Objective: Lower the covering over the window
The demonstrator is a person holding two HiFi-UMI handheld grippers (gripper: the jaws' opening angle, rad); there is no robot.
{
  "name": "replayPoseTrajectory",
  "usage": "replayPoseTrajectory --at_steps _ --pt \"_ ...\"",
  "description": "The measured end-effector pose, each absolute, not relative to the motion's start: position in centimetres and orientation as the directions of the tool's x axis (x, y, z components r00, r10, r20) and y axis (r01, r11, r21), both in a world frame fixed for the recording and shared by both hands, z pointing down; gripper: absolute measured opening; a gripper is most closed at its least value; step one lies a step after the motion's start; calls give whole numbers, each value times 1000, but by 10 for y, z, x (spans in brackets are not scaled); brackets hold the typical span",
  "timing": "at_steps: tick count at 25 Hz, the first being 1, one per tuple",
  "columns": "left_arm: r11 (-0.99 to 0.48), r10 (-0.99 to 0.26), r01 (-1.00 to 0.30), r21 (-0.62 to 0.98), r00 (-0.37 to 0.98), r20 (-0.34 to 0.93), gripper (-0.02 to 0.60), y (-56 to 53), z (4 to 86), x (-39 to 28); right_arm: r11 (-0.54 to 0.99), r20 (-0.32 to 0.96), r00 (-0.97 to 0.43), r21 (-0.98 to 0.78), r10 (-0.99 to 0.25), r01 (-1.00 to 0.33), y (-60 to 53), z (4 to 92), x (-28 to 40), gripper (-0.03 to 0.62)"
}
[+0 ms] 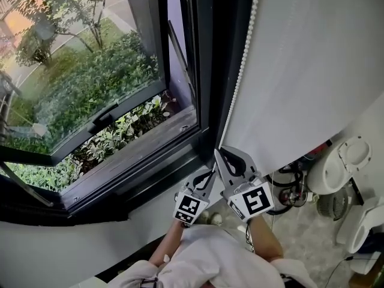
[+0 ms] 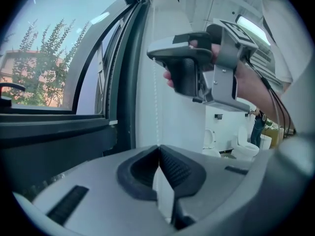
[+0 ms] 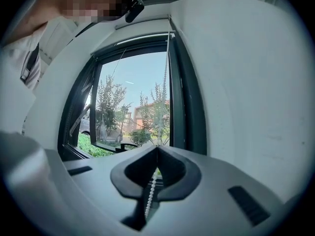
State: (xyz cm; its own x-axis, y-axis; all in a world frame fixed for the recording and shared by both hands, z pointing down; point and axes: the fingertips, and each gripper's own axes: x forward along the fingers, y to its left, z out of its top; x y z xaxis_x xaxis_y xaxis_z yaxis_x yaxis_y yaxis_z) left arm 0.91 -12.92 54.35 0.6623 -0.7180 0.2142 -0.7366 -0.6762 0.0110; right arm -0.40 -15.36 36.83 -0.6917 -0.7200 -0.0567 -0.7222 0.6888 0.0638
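White beaded plastic cord (image 1: 242,71) hangs between the dark window frame (image 1: 204,71) and the white fabric roller blind (image 1: 312,59). Higher up, the right gripper (image 3: 157,149) is clamped tight on it; just below, the left gripper (image 2: 158,147) pinches the same cord, jaws together.

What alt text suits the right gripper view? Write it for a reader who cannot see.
The grey right claw is shut on a white bead chain that runs up beside a dark window frame. Through the window are green trees and blue sky; a plain white wall fills the right.
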Motion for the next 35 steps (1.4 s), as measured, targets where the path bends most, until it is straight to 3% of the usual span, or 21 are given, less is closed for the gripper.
replayPoseTrajectory --at_steps 11,14,17,35 --pt "-648 -719 -760 46 631 293 17 -122 577 -1 672 28 -671 30 -741 -740 -151 425 6 -6" --pt "-645 -728 -762 58 635 256 35 -122 556 -5 677 61 -675 14 -736 -736 -149 441 6 -6" --pt "-660 -725 -750 51 653 220 115 -123 532 -8 681 79 -679 1 -730 -732 -146 453 5 -6" --pt "-722 -679 -689 -69 724 -124 120 -129 345 -7 693 145 -691 -42 -708 -719 -129 493 -3 -6"
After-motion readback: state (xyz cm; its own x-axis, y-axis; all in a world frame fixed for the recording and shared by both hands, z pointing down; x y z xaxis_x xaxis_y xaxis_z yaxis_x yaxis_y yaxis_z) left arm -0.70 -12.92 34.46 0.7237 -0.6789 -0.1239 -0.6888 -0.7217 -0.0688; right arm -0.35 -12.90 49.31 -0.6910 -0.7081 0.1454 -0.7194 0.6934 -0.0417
